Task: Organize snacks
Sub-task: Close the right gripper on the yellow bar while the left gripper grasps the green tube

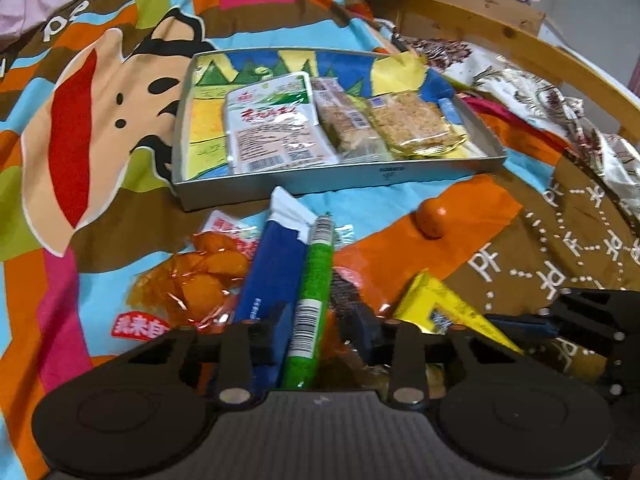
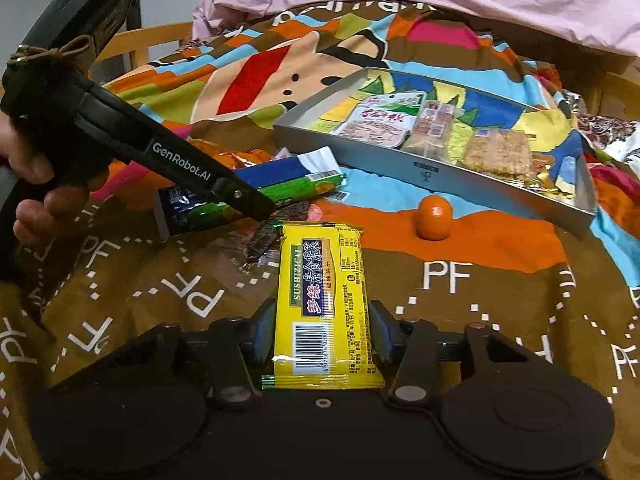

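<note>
- Left wrist view: your left gripper (image 1: 310, 330) is clenched on two long packs lying side by side, a green stick pack (image 1: 314, 292) and a blue pack (image 1: 272, 280); both run forward from between the fingers.
- To their left lies a clear bag of orange snacks (image 1: 196, 276), partly under the blue pack.
- Beyond them the metal tray (image 1: 340, 186) sits on the patterned blanket (image 1: 60, 140). It holds a white snack pack (image 1: 272, 124) on the left and two clear-wrapped cracker bars (image 1: 412, 124) beside it.
- A small orange (image 1: 430, 218) rests on the blanket just in front of the tray's right part.
- The tip of the yellow pack (image 1: 436, 300) shows at lower right, with your right gripper (image 1: 560, 320) beside it.
- Right wrist view: your right gripper (image 2: 318, 334) is grasping the yellow pack (image 2: 320, 296), pads pressed on its two long edges, the barcode end nearest the camera.
- Your left gripper (image 2: 256, 208) reaches in from the left, a hand (image 2: 36, 184) on its handle, its tip on the green stick pack (image 2: 280, 192) and blue pack (image 2: 272, 172).
- The orange (image 2: 434, 218) stands between the yellow pack and the tray (image 2: 400, 164).
</note>
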Available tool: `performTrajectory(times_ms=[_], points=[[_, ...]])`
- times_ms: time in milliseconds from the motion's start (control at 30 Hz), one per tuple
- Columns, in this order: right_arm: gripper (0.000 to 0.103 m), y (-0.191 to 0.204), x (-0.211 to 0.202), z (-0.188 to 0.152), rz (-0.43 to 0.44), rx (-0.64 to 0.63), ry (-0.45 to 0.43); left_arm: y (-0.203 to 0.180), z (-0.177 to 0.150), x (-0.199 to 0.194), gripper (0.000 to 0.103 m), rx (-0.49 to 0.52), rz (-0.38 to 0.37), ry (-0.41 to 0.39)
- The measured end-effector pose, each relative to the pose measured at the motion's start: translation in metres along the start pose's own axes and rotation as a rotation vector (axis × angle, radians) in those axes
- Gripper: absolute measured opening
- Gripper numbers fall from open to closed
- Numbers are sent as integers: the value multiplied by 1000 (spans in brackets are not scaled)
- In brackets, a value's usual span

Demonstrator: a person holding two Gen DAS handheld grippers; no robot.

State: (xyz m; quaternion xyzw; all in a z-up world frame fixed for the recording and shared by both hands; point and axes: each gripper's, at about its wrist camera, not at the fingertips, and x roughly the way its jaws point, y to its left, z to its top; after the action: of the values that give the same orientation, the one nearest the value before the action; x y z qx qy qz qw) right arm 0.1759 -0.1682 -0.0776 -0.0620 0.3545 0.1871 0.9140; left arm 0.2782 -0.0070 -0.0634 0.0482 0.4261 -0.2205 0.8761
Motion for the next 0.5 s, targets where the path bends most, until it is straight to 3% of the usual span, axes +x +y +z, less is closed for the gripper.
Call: performTrajectory(times_ms=[433,500], points=[[50,-2,2,1,-38,6,0,-9,11,14,27,1,70,53],[50,-2,2,1,-39,4,0,-9,12,14,20,-8,78,62]])
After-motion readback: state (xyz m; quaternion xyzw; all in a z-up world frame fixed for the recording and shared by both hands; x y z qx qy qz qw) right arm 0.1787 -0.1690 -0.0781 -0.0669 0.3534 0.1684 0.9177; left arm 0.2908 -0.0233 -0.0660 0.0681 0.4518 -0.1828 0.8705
